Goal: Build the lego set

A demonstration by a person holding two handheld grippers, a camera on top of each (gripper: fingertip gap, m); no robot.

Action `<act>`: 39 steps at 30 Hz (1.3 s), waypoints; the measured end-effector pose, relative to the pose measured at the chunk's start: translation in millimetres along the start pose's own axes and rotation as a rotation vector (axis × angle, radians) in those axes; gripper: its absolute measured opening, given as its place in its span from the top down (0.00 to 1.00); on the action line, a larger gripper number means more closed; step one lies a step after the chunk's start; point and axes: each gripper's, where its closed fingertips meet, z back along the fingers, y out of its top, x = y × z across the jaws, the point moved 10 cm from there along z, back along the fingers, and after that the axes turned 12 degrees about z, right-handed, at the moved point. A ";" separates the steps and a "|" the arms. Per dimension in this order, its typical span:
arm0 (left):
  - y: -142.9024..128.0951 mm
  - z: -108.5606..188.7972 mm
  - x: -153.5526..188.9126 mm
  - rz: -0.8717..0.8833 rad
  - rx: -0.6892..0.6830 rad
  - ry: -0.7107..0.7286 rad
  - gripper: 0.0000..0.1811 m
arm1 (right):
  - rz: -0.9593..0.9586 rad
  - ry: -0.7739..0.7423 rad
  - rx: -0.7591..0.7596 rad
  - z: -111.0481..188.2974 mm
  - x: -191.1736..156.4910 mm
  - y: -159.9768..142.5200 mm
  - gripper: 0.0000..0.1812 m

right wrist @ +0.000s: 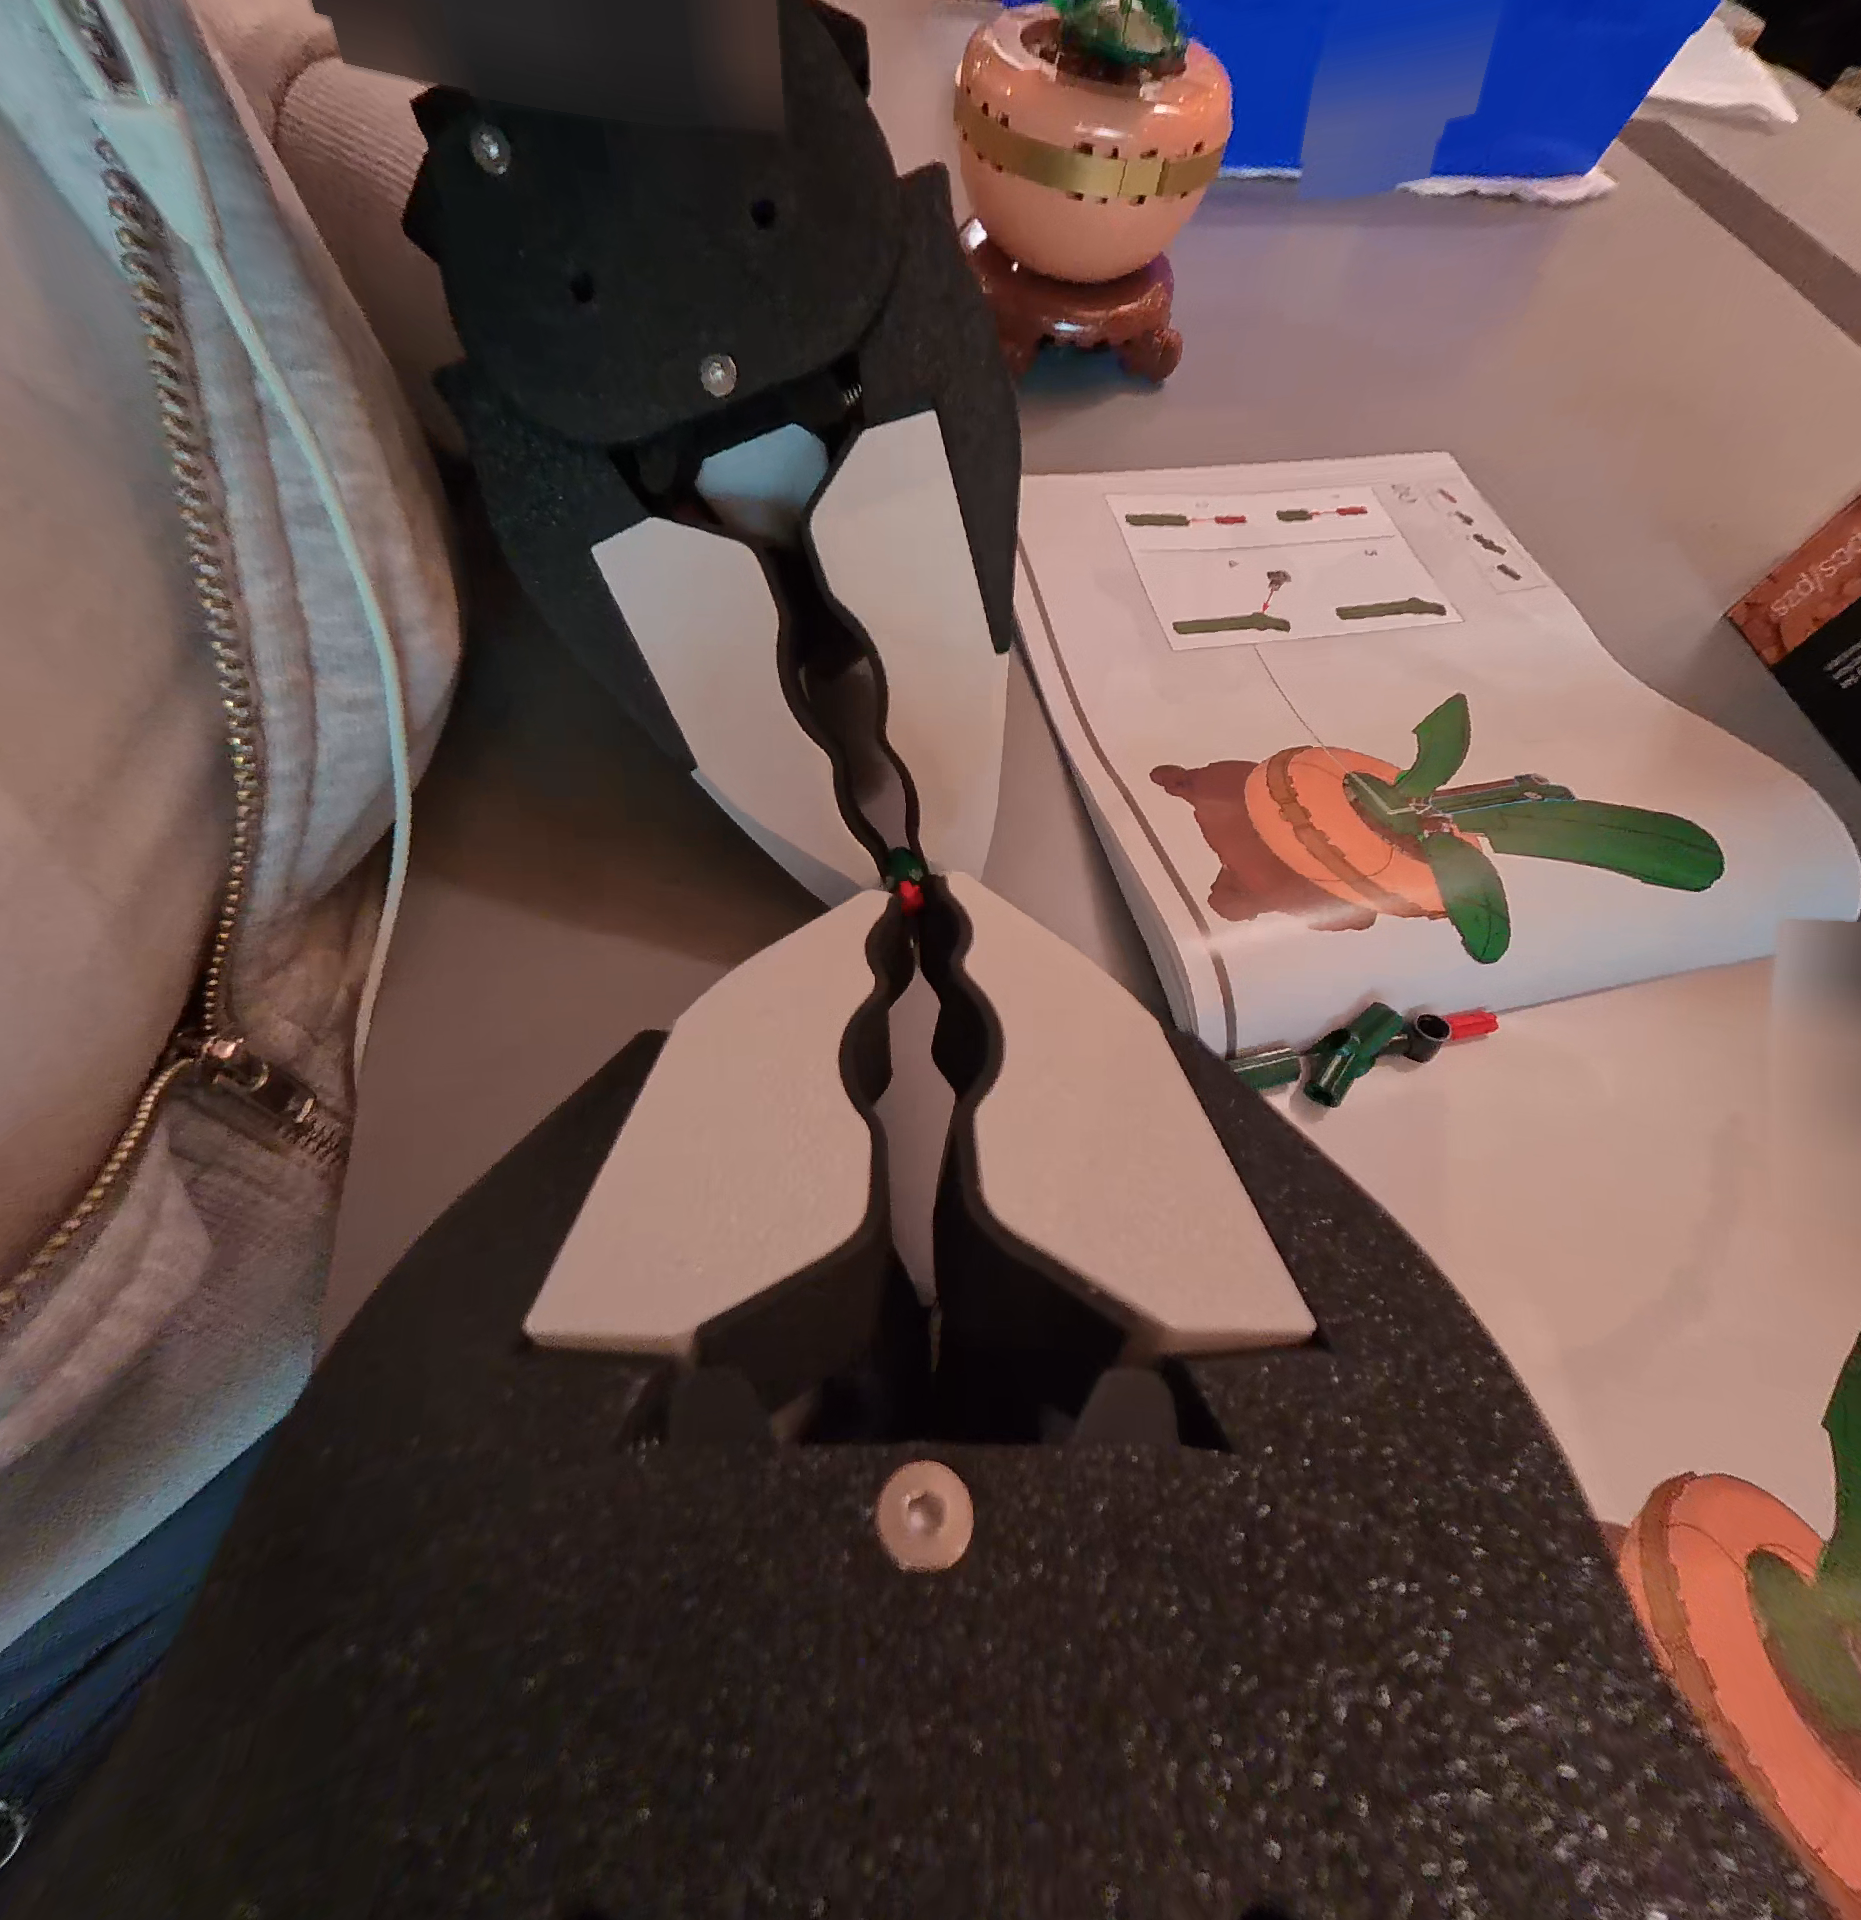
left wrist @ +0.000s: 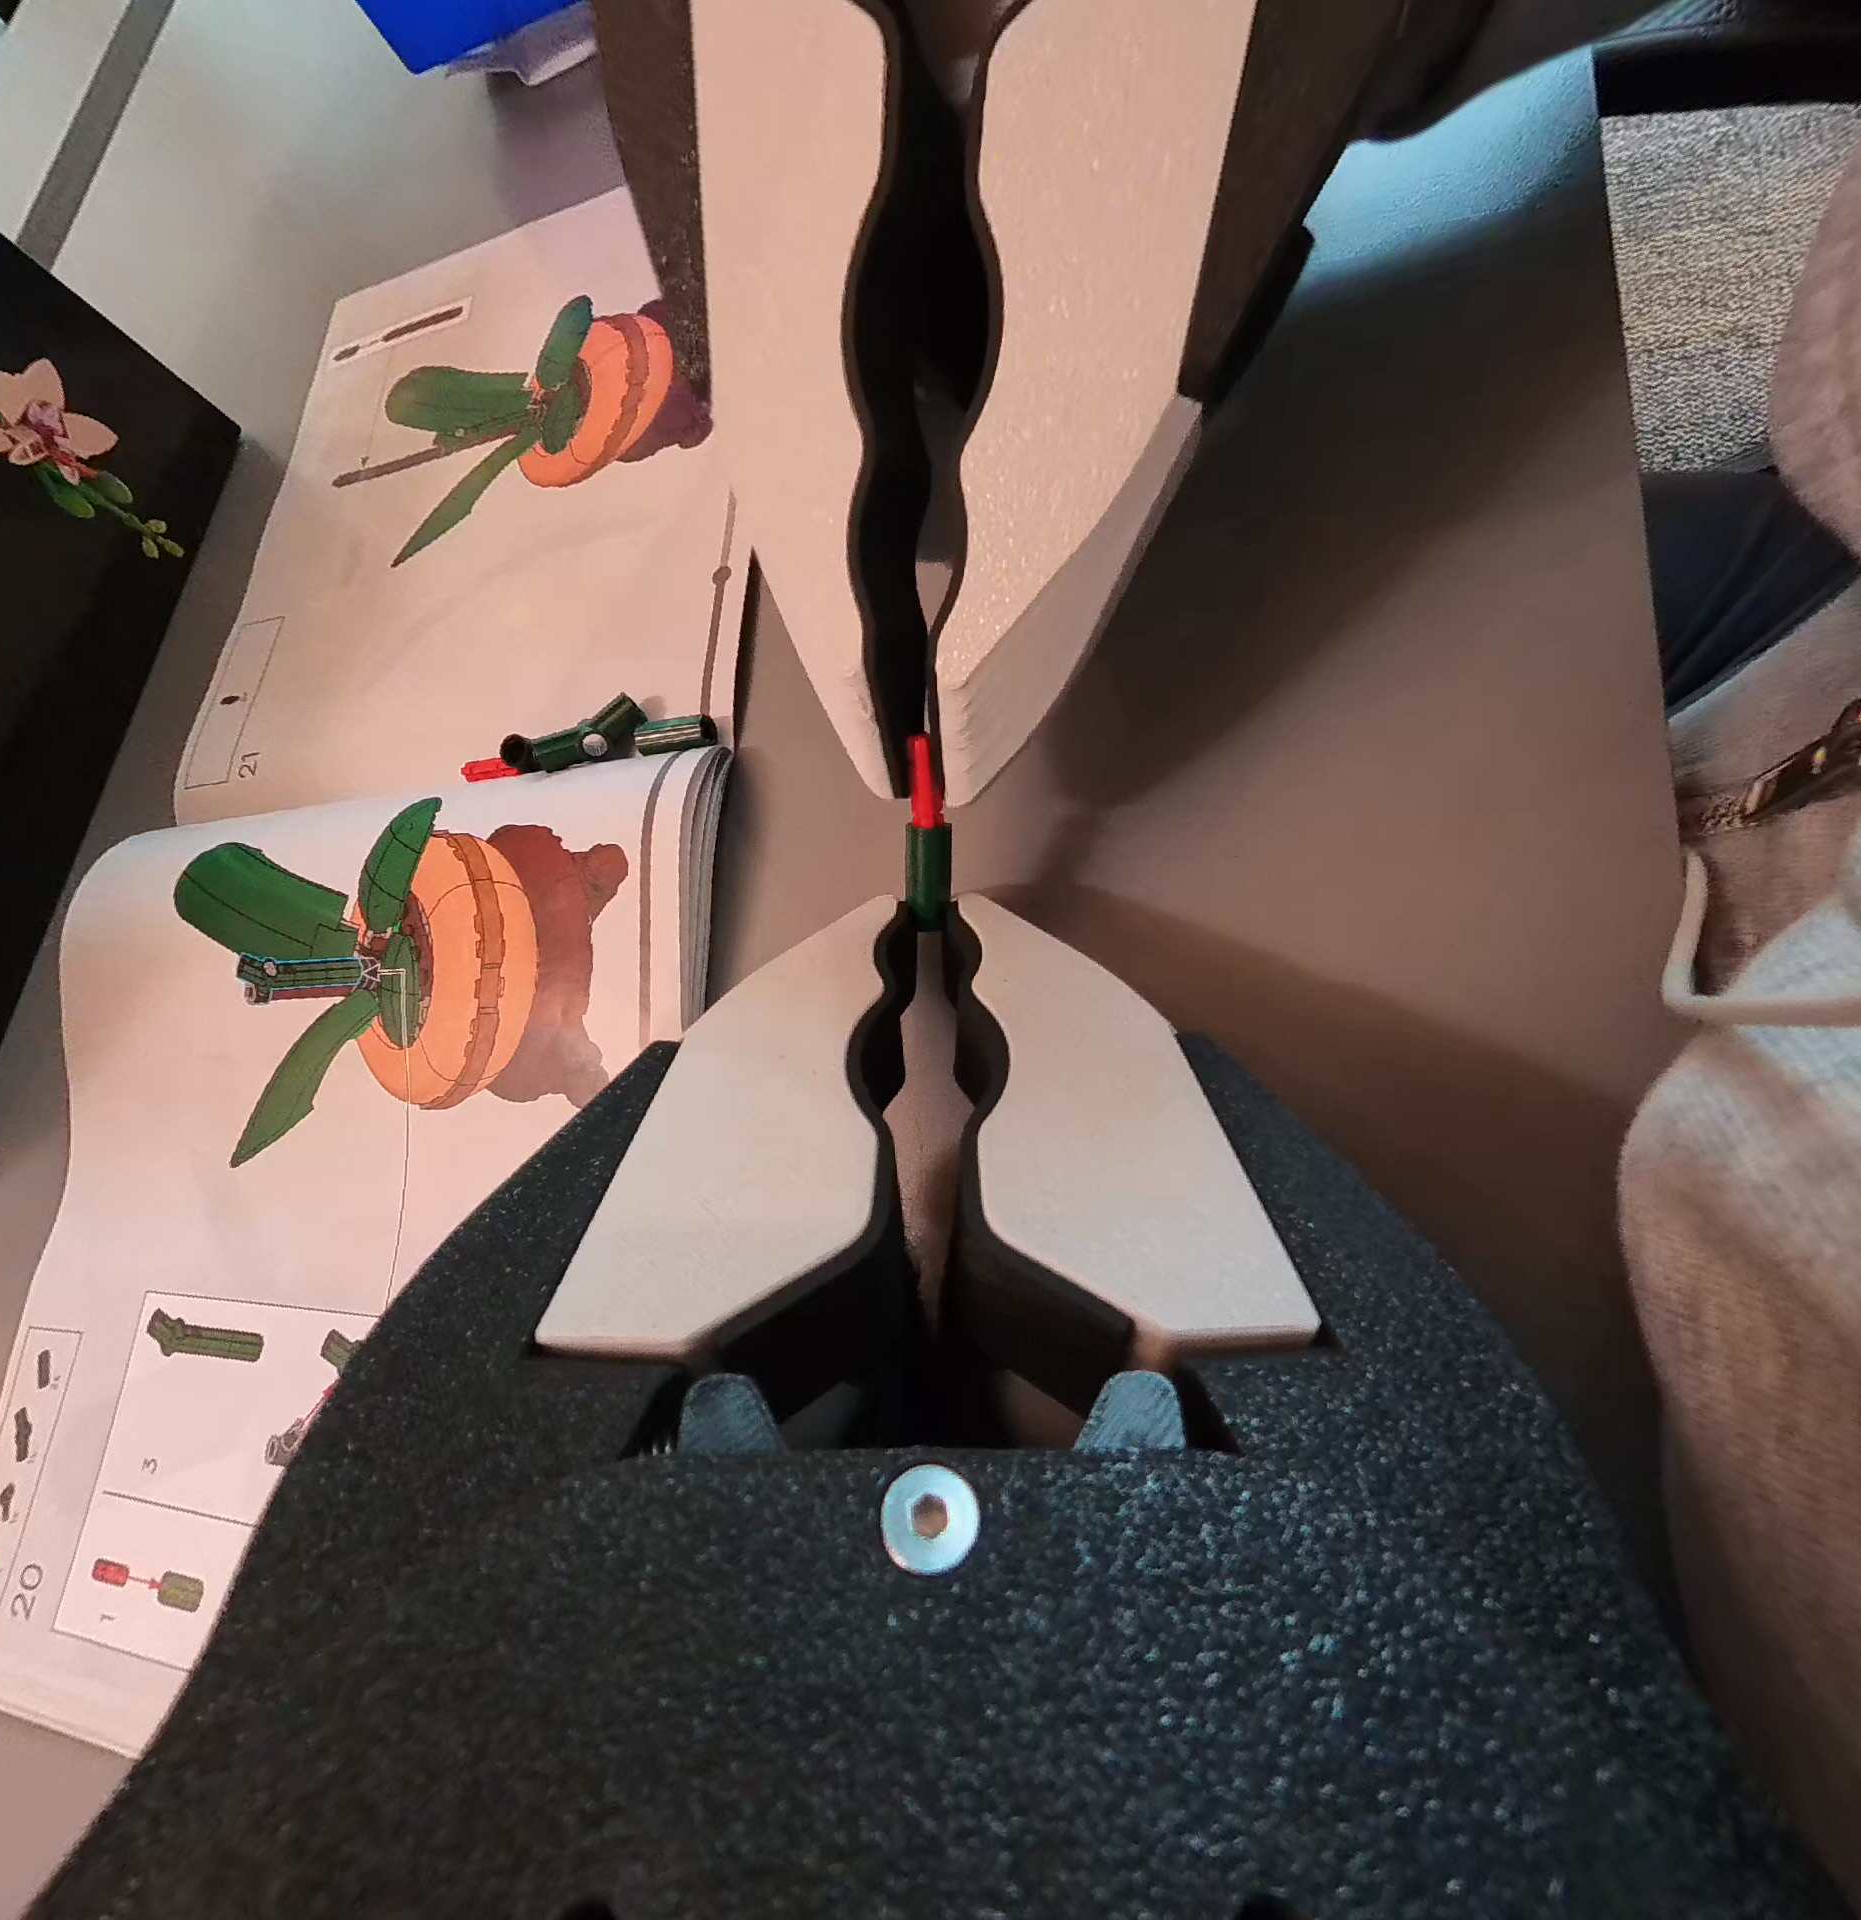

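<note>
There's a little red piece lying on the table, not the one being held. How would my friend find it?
Find the open instruction booklet on the grey table. Along its near edge lies a short row of loose pieces, mostly dark green. The red pin is at one end of that row, stuck into a black tube; it is the only red one there.

Each gripper is built from a black, grainy, speckled body with a single silver hex-socket screw set at its centre. The left gripper (left wrist: 926, 914) and the right gripper (right wrist: 910, 904) carry pale grey fingers (left wrist: 770, 1164) with wavy black inner edges. At 9 o'clock in the right wrist view, a light grey zip-up hoodie (right wrist: 126, 727) with a metal zipper and white drawcord is worn.
</note>
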 end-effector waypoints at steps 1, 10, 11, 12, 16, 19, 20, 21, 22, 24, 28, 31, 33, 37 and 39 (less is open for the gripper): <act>-0.1 0.0 0.2 -0.001 0.000 0.000 0.98 | 0.001 -0.002 0.006 -0.3 -0.5 0.8 0.99; -0.5 0.3 1.2 -0.008 0.001 0.002 0.98 | -0.019 0.036 0.015 -1.3 2.3 0.0 0.99; -0.5 0.3 1.3 -0.007 0.001 0.002 0.98 | -0.021 0.037 0.015 -1.5 2.5 -0.1 0.99; -0.5 0.4 1.2 -0.006 0.001 0.000 0.98 | -0.020 0.038 0.014 -1.5 2.5 -0.1 0.99; -0.5 0.5 1.3 -0.003 0.000 -0.002 0.98 | -0.030 0.044 0.011 -2.2 3.3 -0.3 0.99; -0.5 0.5 0.9 0.005 -0.002 -0.009 0.98 | -0.031 0.043 0.002 -2.5 3.4 -0.8 0.99; -0.6 0.5 1.0 0.004 -0.002 -0.008 0.98 | -0.038 0.046 -0.014 -2.3 3.7 -2.0 0.99; -0.5 0.6 1.3 0.002 -0.001 -0.008 0.98 | -0.032 0.054 -0.075 -3.3 3.3 -5.6 0.99; 0.6 0.3 3.7 -0.009 0.006 -0.034 0.98 | 0.023 0.083 -0.201 -10.6 -1.1 -9.0 1.00; 4.8 0.3 8.4 -0.017 0.051 -0.040 0.98 | 0.101 0.032 -0.197 -11.6 -3.6 -7.6 0.99; 3.4 0.1 7.6 -0.013 0.035 -0.018 0.98 | 0.068 0.067 -0.190 -10.6 -0.2 -8.9 0.99; -0.9 1.2 2.4 0.005 0.004 0.004 0.99 | 0.037 0.061 -0.129 -5.7 4.2 -8.2 0.99; -1.6 1.8 1.1 0.013 0.002 0.008 0.99 | 0.035 0.067 -0.137 -6.9 4.8 -8.3 0.99; -2.6 4.1 -1.9 0.046 -0.005 0.022 0.98 | 0.020 0.069 -0.138 -8.5 7.0 -7.8 0.99; -2.4 5.1 -1.1 0.051 -0.018 0.032 0.96 | 0.022 0.072 -0.181 -11.1 6.8 -8.8 0.99</act>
